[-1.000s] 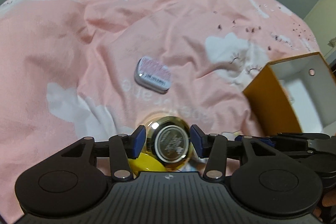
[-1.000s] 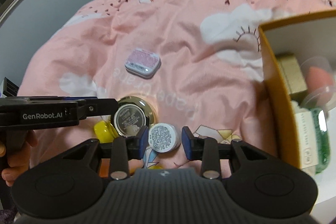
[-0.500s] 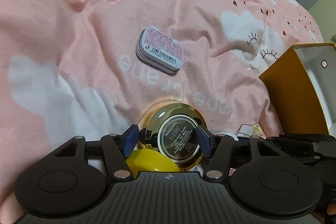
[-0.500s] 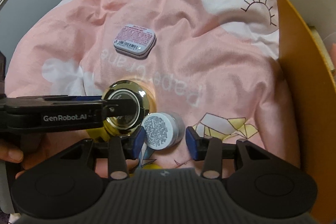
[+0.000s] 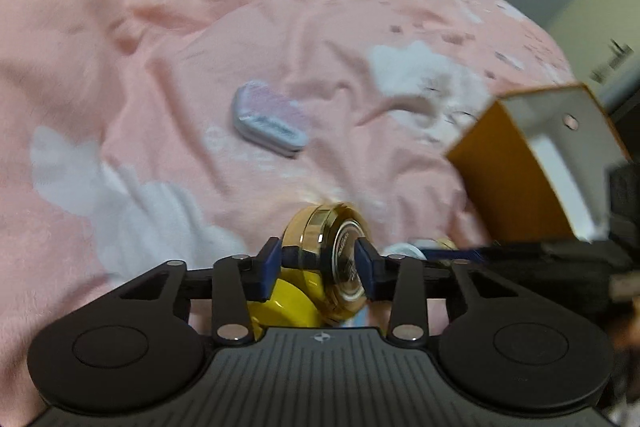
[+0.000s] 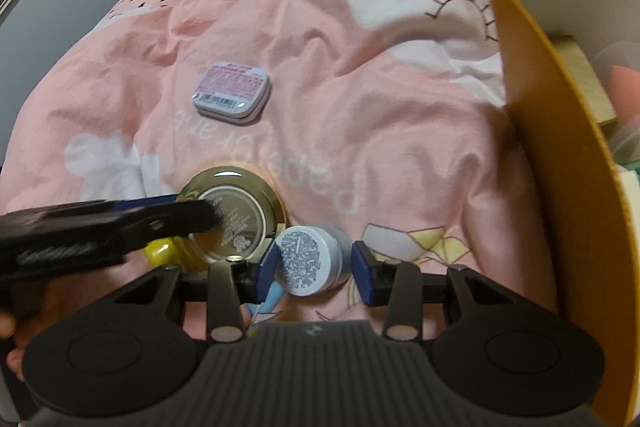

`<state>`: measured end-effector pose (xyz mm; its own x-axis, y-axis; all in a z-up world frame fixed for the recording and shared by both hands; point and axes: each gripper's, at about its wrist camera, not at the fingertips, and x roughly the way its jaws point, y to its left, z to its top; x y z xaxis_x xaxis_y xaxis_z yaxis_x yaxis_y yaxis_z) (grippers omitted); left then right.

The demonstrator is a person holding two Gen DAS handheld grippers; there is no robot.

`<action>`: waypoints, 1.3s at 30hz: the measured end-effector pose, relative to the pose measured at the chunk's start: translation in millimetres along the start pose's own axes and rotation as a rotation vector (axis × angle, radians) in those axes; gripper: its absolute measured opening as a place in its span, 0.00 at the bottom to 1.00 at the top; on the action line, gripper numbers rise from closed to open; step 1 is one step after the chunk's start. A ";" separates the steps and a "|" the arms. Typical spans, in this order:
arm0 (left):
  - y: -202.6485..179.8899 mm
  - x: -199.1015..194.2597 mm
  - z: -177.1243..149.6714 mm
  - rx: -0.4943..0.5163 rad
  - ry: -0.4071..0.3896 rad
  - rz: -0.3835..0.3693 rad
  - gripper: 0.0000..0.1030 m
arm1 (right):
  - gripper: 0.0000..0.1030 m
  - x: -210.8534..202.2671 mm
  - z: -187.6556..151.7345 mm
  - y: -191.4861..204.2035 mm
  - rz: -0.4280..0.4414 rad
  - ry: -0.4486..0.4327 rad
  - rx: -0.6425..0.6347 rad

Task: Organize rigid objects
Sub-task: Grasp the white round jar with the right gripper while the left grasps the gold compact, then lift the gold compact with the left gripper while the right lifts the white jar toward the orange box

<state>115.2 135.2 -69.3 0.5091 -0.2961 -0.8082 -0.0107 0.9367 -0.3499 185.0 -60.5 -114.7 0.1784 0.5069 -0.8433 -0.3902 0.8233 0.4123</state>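
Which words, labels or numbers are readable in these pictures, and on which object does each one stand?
"Paper Crane", seen upside down: printed in white on the pink bedsheet.
Small tin: pink label with barcode, too small to read.
Gold compact: round label, blurred.
White jar: fine print, unreadable.
Left claw: side lettering blurred.

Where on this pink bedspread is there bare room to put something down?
Between the flat pink-labelled tin and the orange cardboard box, the pink bedspread lies bare. It is crowded near the cameras: a gold round compact, a yellow cap and a small white jar cluster there.
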 end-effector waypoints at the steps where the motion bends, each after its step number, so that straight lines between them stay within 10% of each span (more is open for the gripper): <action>1: -3.5 -1.2 -1.1 0.019 0.003 -0.005 0.41 | 0.39 -0.4 -0.1 -1.0 -0.012 -0.003 0.000; 5: -7.6 8.1 -0.1 0.027 0.016 0.005 0.41 | 0.39 -2.2 -2.0 -6.8 -0.022 -0.007 0.008; 13: -1.4 7.4 -3.2 -0.073 0.003 -0.226 0.33 | 0.41 -5.6 -3.2 -9.4 -0.057 -0.025 0.002; 25: -22.9 29.4 -5.8 0.014 0.034 -0.015 0.36 | 0.41 -5.8 -5.8 -9.6 -0.060 -0.034 -0.009; 39: -20.9 -31.7 -2.1 -0.016 -0.077 0.016 0.31 | 0.41 -38.5 -9.7 10.0 -0.002 -0.087 -0.054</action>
<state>97.5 124.6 -37.3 0.5738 -0.2648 -0.7750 -0.0329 0.9381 -0.3449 165.4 -74.2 -81.4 0.2563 0.5278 -0.8098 -0.4377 0.8103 0.3896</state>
